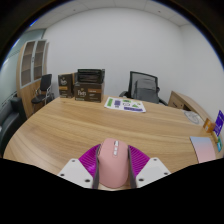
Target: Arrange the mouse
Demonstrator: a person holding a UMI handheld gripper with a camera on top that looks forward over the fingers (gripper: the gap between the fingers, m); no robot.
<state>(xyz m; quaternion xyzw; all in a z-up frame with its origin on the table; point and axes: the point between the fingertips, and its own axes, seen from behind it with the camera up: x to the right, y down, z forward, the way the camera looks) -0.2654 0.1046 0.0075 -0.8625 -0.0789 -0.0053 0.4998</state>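
you have the pink mouse clamped between the fingers of the gripper, both magenta pads pressed to its sides, and it looks lifted a little over the near edge of the wooden table. to set it well, i'd say carry it level, pick a bare patch clear of the papers far ahead and the items at the right, lower until it sits flat, then release

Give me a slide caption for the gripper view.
Gripper shut on a pink mouse above a round wooden table, office chairs beyond.
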